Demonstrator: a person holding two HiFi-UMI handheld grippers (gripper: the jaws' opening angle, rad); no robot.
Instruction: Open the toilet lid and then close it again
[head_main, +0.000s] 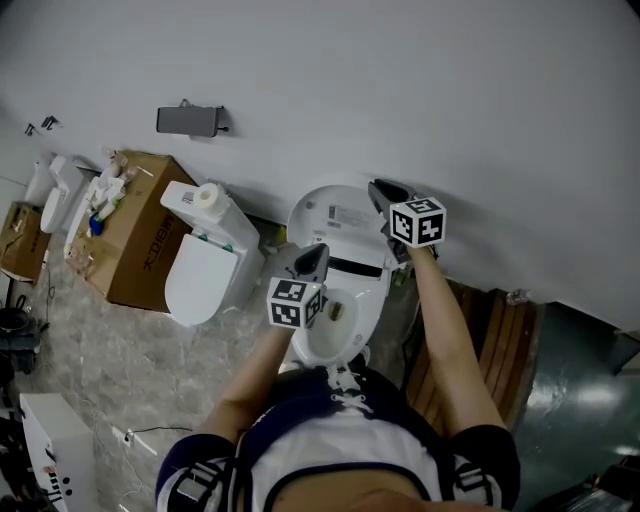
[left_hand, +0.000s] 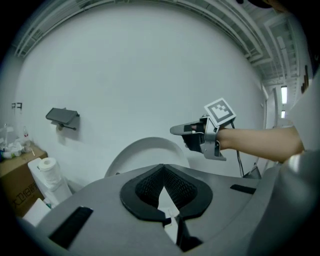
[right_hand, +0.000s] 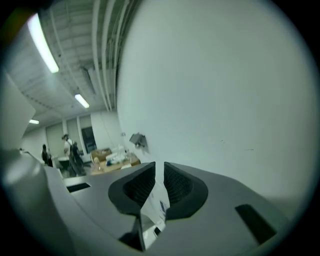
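A plain white wall (head_main: 400, 80) fills the far side, with a dark holder (head_main: 190, 120) fixed on it at far left. Below that, a spare toilet (head_main: 205, 275) stands against the wall with a paper roll (head_main: 208, 195) on its tank. A cardboard box (head_main: 140, 240) sits just left of it, cluttered on top (the items are too small to tell). The floor (head_main: 90, 340) is pale marbled tile. A thin cable (head_main: 150, 432) lies on it near a white cabinet (head_main: 55, 450) at near left. Wooden slats (head_main: 505, 340) sit at right. Tube lights (right_hand: 42, 42) run along a ribbed ceiling (right_hand: 75, 55).
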